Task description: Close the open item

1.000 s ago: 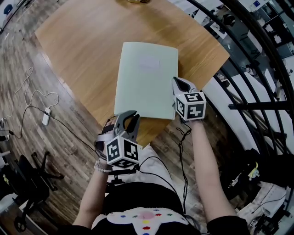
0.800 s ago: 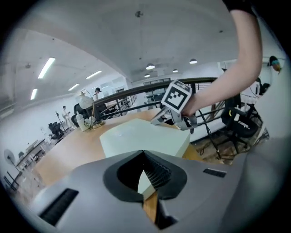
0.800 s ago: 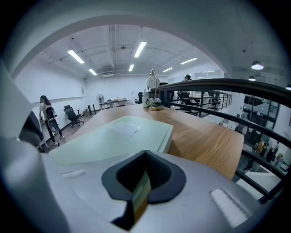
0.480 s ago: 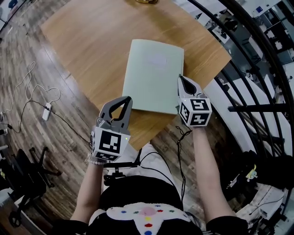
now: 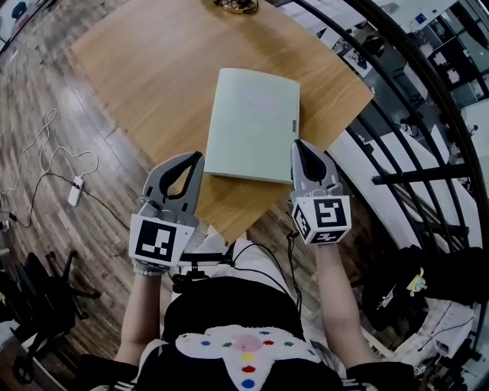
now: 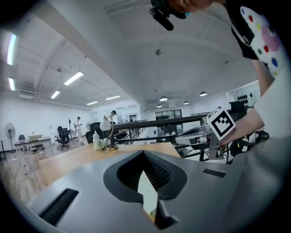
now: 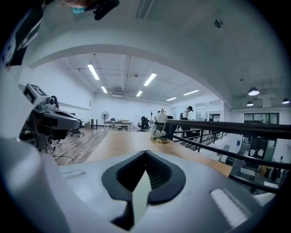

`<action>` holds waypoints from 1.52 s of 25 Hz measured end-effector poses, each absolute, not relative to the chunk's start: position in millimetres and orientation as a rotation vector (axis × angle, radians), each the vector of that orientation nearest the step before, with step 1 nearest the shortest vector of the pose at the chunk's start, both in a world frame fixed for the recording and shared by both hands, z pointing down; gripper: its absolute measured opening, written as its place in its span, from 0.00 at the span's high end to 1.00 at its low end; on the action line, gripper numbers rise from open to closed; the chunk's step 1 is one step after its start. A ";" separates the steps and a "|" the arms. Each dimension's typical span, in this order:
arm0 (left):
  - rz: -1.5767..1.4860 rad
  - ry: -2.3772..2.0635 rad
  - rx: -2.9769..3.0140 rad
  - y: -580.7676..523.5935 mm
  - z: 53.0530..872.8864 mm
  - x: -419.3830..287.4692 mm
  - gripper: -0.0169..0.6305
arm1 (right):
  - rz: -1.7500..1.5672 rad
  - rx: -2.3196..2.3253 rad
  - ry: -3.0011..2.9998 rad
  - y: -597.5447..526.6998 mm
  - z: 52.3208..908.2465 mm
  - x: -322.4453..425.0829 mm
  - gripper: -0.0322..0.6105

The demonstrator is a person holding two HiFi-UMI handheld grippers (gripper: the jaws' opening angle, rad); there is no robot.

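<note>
A pale green folder [image 5: 254, 126] lies closed and flat on the wooden table [image 5: 145, 69], near its front corner. My left gripper [image 5: 195, 156] hovers just left of the folder's near left corner, shut and with nothing in it. Beside the near right corner is my right gripper [image 5: 299, 145], shut and empty too. Jaws pressed together show in the left gripper view [image 6: 143, 152], with a sliver of the folder [image 6: 148, 193] visible through them. The right gripper view [image 7: 145, 152] shows the same meeting jaws and the tabletop [image 7: 122, 141] beyond.
A small lamp with clutter [image 5: 237, 6] stands at the table's far edge. A black railing [image 5: 397, 99] curves along the right. On the wooden floor to the left lie a white cable and power strip [image 5: 76, 191], with a dark office chair [image 5: 46, 298] below.
The left gripper's jaws have closed, and it has drawn left, away from the folder's near edge. The right gripper has pulled back slightly toward the person. The folder stays closed.
</note>
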State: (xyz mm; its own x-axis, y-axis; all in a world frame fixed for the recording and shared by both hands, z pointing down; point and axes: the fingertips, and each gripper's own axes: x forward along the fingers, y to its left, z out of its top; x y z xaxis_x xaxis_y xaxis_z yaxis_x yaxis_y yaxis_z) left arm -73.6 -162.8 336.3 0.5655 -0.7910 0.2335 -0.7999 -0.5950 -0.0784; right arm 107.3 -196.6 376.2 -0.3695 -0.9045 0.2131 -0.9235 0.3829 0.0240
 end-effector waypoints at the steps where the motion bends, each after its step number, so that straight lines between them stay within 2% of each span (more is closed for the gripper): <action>1: 0.353 -1.404 2.750 -161.0 330.5 -76.9 0.96 | 0.129 1.644 -2.462 -190.6 369.6 104.4 0.94; 11: 0.312 -1.444 2.781 -144.6 308.4 -99.5 0.96 | 0.053 1.664 -2.516 -145.0 335.6 91.4 0.94; 38: 0.373 -1.469 2.746 -135.9 317.6 -113.2 0.96 | 0.074 1.628 -2.484 -132.8 337.6 78.6 0.94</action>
